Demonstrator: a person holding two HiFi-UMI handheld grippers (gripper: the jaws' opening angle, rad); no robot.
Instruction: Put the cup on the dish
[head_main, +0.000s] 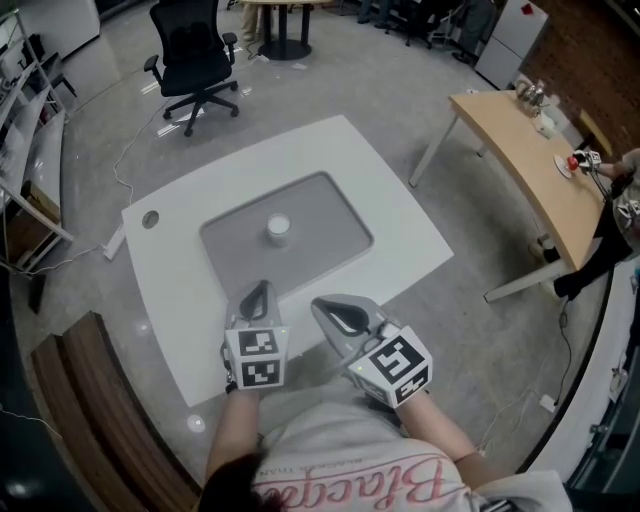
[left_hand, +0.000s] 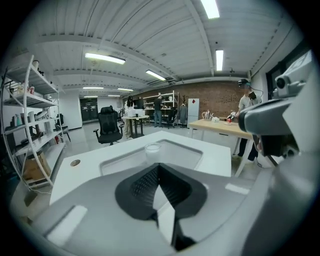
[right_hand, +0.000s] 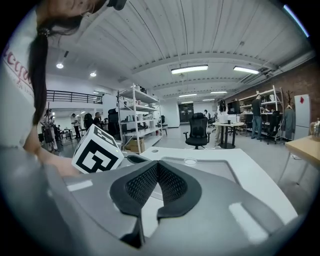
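In the head view, the cup (head_main: 278, 229) stands upright in the middle of a gray mat (head_main: 335, 210) that is sunk into the white table (head_main: 330, 150). The left gripper (head_main: 262, 288) is at the near edge of the mat and points up the table toward the cup, which is well apart from its tips. The right gripper (head_main: 326, 306) is just beside it, on the right, and points up and to the left. The cup is farther from this one. Both forearms come from the bottom edge, close to the body, and the grippers are held low over the near side of the table.

In the left gripper view, the jaws of the left gripper (left_hand: 159, 167) are pressed together, with nothing between them. The cup (left_hand: 152, 148) is seen just above the tips, a little to the left, far ahead on the mat.

In the right gripper view, the jaws of the right gripper (right_hand: 157, 165) also meet at the tips and are empty. The cup (right_hand: 190, 161) is ahead and to the right of them. The marker cube (right_hand: 97, 150) of the left gripper is near on the left.
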